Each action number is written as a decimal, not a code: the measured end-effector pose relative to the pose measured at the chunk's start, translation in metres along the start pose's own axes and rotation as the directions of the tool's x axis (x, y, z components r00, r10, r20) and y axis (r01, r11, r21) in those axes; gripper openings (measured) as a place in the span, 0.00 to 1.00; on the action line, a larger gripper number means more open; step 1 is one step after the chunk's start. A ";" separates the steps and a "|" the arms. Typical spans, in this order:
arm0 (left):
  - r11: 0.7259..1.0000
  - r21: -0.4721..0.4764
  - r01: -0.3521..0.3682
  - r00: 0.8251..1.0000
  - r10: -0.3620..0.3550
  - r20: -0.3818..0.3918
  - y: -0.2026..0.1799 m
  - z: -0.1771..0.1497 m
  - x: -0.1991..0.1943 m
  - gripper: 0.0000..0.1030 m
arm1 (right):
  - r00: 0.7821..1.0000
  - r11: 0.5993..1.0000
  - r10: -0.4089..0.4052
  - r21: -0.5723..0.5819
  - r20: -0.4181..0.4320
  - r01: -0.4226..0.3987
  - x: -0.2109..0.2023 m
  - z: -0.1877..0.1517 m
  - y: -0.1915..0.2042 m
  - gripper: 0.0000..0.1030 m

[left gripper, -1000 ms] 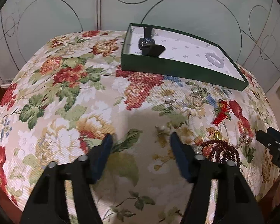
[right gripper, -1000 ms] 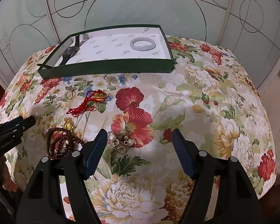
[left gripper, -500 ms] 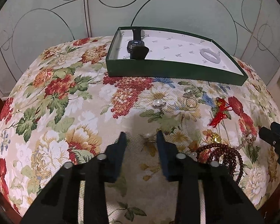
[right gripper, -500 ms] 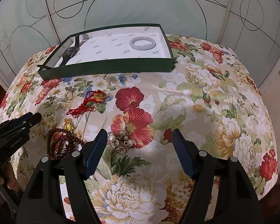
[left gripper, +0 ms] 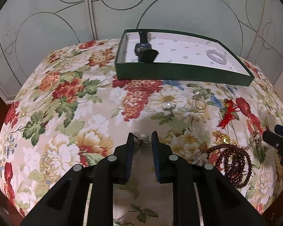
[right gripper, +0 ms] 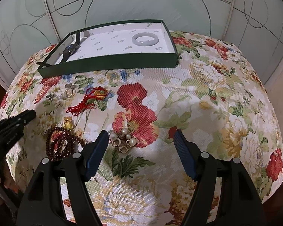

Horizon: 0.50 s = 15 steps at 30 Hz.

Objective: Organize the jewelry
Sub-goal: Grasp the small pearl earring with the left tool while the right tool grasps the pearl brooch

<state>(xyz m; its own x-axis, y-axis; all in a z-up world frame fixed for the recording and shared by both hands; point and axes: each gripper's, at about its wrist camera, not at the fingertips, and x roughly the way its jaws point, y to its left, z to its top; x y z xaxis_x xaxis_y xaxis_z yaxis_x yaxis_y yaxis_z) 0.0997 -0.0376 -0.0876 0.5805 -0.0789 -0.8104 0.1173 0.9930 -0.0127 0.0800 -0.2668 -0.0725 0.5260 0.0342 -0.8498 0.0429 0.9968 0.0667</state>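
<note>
Blue-padded left gripper (left gripper: 142, 138), low in the frame's centre, is narrowed around a pearl earring (left gripper: 143, 137) on the floral cloth (left gripper: 69, 113), though contact cannot be told. The right gripper (right gripper: 140, 137) is spread wide by a pearl cluster (right gripper: 123, 140). The green box (left gripper: 179, 72), at upper right, holds a watch (left gripper: 143, 47) and bangle (left gripper: 216, 56).
</note>
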 end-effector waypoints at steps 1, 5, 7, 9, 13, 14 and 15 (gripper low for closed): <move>1.000 -0.003 -0.001 1.000 0.001 0.001 0.002 0.000 -0.001 0.19 | 1.000 1.000 0.001 -0.002 -0.001 -0.001 0.001 -0.001 0.001 0.69; 1.000 -0.007 -0.009 1.000 0.009 0.008 0.006 0.001 -0.004 0.19 | 1.000 1.000 0.001 -0.020 -0.008 -0.001 0.006 -0.004 0.007 0.70; 1.000 -0.010 -0.008 1.000 0.008 0.008 0.007 0.001 -0.004 0.19 | 1.000 0.999 -0.004 -0.034 -0.014 0.003 0.010 -0.005 0.011 0.70; 1.000 -0.010 -0.005 1.000 0.005 0.008 0.008 0.001 -0.005 0.19 | 1.000 0.999 -0.010 -0.044 -0.020 0.009 0.014 -0.006 0.013 0.70; 1.000 -0.015 0.000 1.000 0.000 0.007 0.010 0.000 -0.005 0.19 | 1.000 0.998 -0.015 -0.053 -0.019 0.014 0.017 -0.007 0.014 0.69; 1.000 -0.016 0.000 1.000 0.000 0.007 0.010 0.000 -0.005 0.19 | 1.000 0.999 -0.015 -0.052 -0.019 0.014 0.017 -0.007 0.013 0.69; 1.000 -0.016 0.001 1.000 -0.001 0.007 0.010 -0.001 -0.005 0.19 | 1.000 0.999 -0.011 -0.049 -0.020 0.010 0.018 -0.007 0.012 0.69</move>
<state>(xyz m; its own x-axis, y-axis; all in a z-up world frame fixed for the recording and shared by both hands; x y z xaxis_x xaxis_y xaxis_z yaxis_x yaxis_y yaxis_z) 0.0973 -0.0269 -0.0839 0.5858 -0.0806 -0.8064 0.1050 0.9942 -0.0231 0.0839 -0.2534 -0.0902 0.5083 0.0244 -0.8609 0.0066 0.9995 0.0322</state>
